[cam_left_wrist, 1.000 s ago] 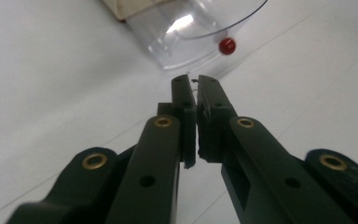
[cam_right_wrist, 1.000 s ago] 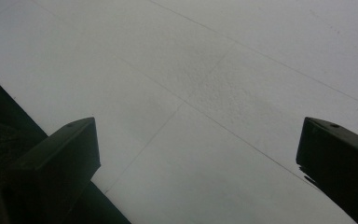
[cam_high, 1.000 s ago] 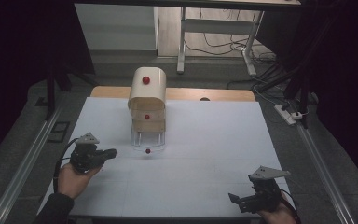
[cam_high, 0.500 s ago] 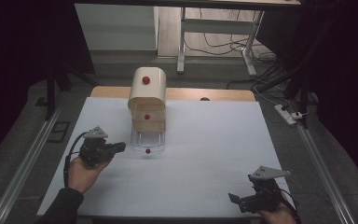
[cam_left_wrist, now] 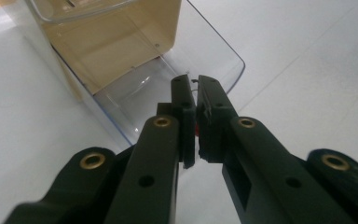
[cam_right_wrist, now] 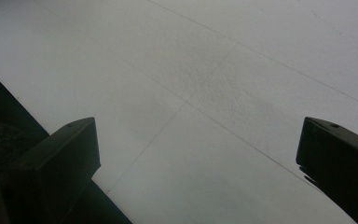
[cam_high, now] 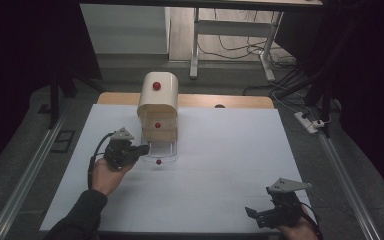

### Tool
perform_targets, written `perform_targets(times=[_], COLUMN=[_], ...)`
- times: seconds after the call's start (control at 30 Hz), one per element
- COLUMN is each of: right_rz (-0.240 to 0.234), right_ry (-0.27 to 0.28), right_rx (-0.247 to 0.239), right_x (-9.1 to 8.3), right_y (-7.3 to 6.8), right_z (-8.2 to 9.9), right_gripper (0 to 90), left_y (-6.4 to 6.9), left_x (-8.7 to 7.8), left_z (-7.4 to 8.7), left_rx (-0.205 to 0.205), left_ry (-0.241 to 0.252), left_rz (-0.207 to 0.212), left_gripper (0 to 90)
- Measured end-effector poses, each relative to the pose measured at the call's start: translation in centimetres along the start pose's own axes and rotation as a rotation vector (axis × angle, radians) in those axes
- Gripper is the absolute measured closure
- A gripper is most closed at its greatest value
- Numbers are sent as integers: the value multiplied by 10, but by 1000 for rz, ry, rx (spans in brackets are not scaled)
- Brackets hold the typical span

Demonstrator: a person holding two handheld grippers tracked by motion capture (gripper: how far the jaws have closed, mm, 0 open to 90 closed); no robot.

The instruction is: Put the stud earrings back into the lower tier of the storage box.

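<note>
**Left gripper closing in on the drawer's red knob**

The clear plastic drawer (cam_high: 161, 149) is standing pulled out toward the near side from the bottom of a small beige cabinet (cam_high: 158, 107), which is sitting at the far middle of the white table (cam_high: 220, 165). On the drawer's front a small red knob (cam_high: 158, 161) is showing. In the left gripper view, a sliver of that red knob (cam_left_wrist: 196, 128) is peeking through the narrow slit between the two black jaws, low down near their base, with the drawer's clear front wall (cam_left_wrist: 168, 93) lying just beyond the tips. Whether the pads are actually pressing on the knob cannot be told from that sliver; the jaws themselves are standing clenched almost together.

In the high view the left gripper (cam_high: 141, 149) is hanging just left of the drawer front, pointing right toward the knob, with a hand (cam_high: 107, 175) gripping it from below.

Two more red knobs are sitting higher on the cabinet.

The right gripper (cam_high: 252, 214) is resting well apart at the near right corner, its jaws spread wide over bare table (cam_right_wrist: 205, 93).
</note>
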State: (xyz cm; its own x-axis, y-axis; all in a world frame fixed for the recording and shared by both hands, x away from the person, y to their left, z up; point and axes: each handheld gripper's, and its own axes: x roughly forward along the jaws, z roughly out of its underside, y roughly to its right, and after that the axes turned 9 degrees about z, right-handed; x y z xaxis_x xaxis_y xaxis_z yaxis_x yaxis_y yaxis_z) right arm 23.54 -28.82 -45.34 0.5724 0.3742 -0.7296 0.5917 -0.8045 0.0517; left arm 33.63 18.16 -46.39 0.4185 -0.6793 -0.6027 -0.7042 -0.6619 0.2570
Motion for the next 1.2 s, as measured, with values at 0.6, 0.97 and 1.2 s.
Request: perform_targets(times=[0.6,0.97,1.2], right_rz=[4,2,2], right_ry=[-3,-1,1], right_rx=[-22,-28,-28], right_x=[-1,-1,-1], right_y=[-2,-2,-3], right_z=[0,0,0], right_gripper=[0,0,0], left_y=[-15,-12,-17], left_x=[19,0,-21], left_z=[3,8,15], left_rx=[7,8,-43], left_ry=[-35,-62,-30], left_rz=[-42,-52,-5], left_gripper=[683,375,213])
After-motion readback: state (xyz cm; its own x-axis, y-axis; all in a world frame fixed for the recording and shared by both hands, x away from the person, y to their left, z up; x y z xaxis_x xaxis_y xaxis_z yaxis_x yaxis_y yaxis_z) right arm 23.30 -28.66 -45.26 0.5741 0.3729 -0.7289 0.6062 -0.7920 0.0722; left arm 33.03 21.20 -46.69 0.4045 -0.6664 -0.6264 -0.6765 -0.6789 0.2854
